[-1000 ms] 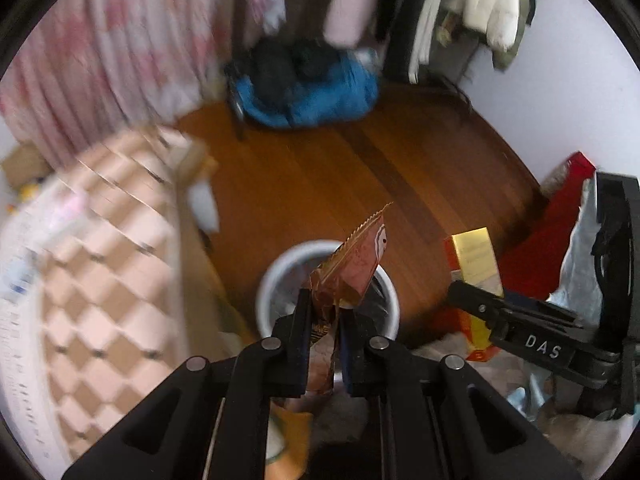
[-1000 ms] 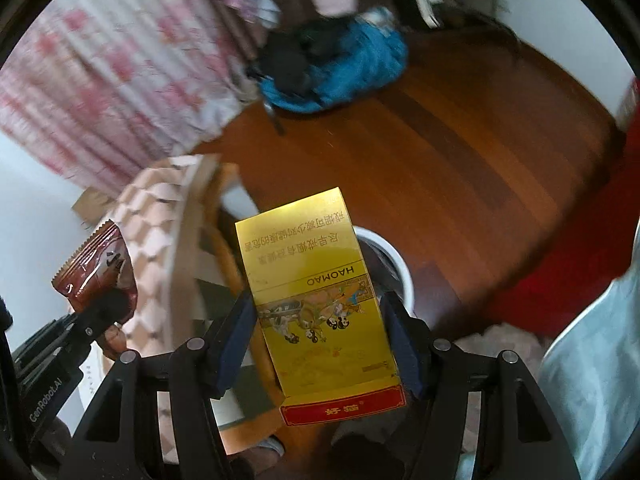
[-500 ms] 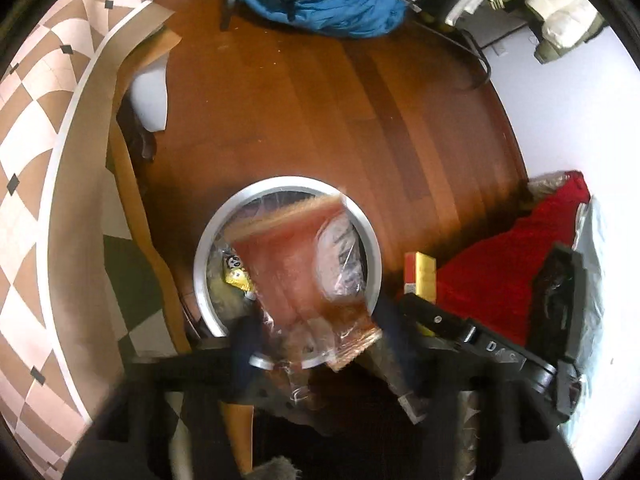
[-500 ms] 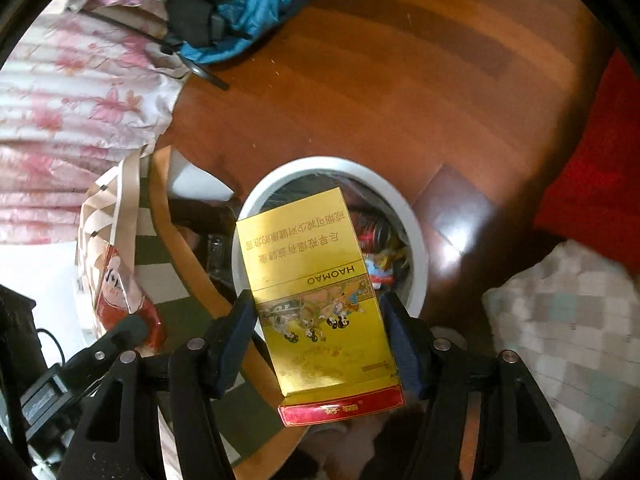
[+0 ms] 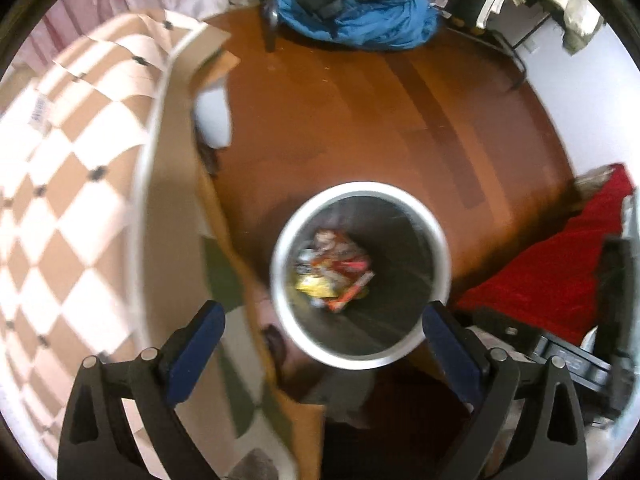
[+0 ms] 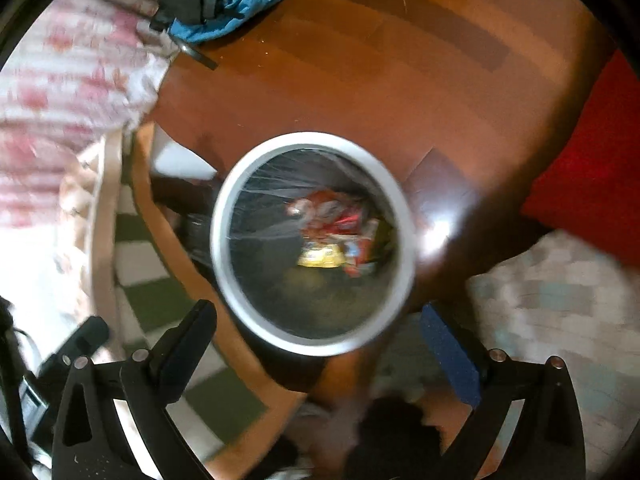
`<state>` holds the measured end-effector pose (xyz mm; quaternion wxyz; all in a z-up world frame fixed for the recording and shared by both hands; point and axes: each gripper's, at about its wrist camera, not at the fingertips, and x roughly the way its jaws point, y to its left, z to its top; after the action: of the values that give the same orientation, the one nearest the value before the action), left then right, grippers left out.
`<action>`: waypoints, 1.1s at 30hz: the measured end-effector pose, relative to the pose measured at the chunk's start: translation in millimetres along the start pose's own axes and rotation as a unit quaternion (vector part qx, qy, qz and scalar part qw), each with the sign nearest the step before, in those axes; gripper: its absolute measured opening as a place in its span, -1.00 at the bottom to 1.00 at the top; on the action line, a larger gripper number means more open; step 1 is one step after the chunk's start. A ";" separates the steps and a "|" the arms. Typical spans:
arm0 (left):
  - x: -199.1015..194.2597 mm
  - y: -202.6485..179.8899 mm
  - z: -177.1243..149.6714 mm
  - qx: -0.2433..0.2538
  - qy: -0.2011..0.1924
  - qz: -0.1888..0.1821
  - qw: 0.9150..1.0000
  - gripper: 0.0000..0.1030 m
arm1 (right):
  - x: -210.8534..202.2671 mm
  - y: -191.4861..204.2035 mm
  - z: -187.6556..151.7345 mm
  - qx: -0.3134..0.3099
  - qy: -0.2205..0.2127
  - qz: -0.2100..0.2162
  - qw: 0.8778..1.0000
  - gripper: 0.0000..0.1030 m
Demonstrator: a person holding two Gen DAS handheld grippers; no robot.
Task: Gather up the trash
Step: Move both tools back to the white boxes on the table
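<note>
Bin rim (image 5: pixel 280 240) clear between spread left gripper (image 5: pixel 324 322); floor probably open beyond.

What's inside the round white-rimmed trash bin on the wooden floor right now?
The round white-rimmed trash bin holds a clear liner and a heap of red, orange and yellow wrappers at the bottom. Blur hides what each piece is, and anything beneath them.

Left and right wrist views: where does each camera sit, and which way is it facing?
Left wrist: on the left gripper, facing steeply down into the trash bin; its open fingers show.
Right wrist: on the right gripper, also facing down over the bin; its open fingers show.
Shared: bin, wrappers inside, wooden floor, blue bundle.
</note>
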<state>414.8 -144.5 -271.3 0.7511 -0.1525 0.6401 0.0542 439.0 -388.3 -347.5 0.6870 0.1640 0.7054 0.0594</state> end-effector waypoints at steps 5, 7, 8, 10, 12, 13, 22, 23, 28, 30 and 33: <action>-7.6 -1.9 -18.7 0.026 -0.016 0.047 0.998 0.96 | -18.1 22.4 -19.3 -0.072 -0.015 -0.085 0.994 1.00; -9.7 -3.7 -23.9 0.032 -0.019 0.054 0.998 0.96 | -23.4 28.1 -25.9 -0.091 -0.023 -0.112 0.989 1.00; -11.7 -3.7 -26.1 0.034 -0.020 0.056 0.998 0.96 | -25.6 29.9 -28.6 -0.097 -0.026 -0.120 0.988 1.00; -15.6 -6.6 -30.1 0.039 -0.024 0.060 0.997 0.96 | -32.3 31.5 -32.4 -0.107 -0.031 -0.133 0.985 1.00; -19.5 -9.5 -31.1 0.040 -0.028 0.061 0.997 0.96 | -40.1 34.2 -36.1 -0.113 -0.037 -0.140 0.983 1.00; -20.7 -9.8 -30.8 0.041 -0.029 0.062 0.997 0.96 | -43.2 33.8 -37.3 -0.115 -0.040 -0.142 0.982 1.00; -71.6 -15.8 -45.1 0.046 -0.076 0.062 0.994 0.96 | -96.0 45.1 -55.2 -0.126 -0.078 -0.139 0.979 1.00; -76.3 -15.8 -46.8 0.047 -0.081 0.062 0.994 0.96 | -103.6 47.7 -58.4 -0.129 -0.083 -0.138 0.979 1.00; -113.5 -16.6 -58.4 0.051 -0.112 0.055 0.991 0.96 | -137.8 61.8 -75.8 -0.139 -0.110 -0.130 0.976 1.00; -127.1 -17.9 -61.3 0.053 -0.125 0.052 0.989 0.96 | -151.0 66.9 -84.2 -0.142 -0.119 -0.125 0.975 1.00; -146.0 -17.6 -67.1 0.053 -0.143 0.063 0.986 0.96 | -169.7 74.2 -95.5 -0.147 -0.132 -0.118 0.973 1.00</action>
<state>330.8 -164.5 -134.7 0.8368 -0.0625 0.5367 0.0888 356.1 -358.3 -158.7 0.7929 -0.0161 0.6063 0.0587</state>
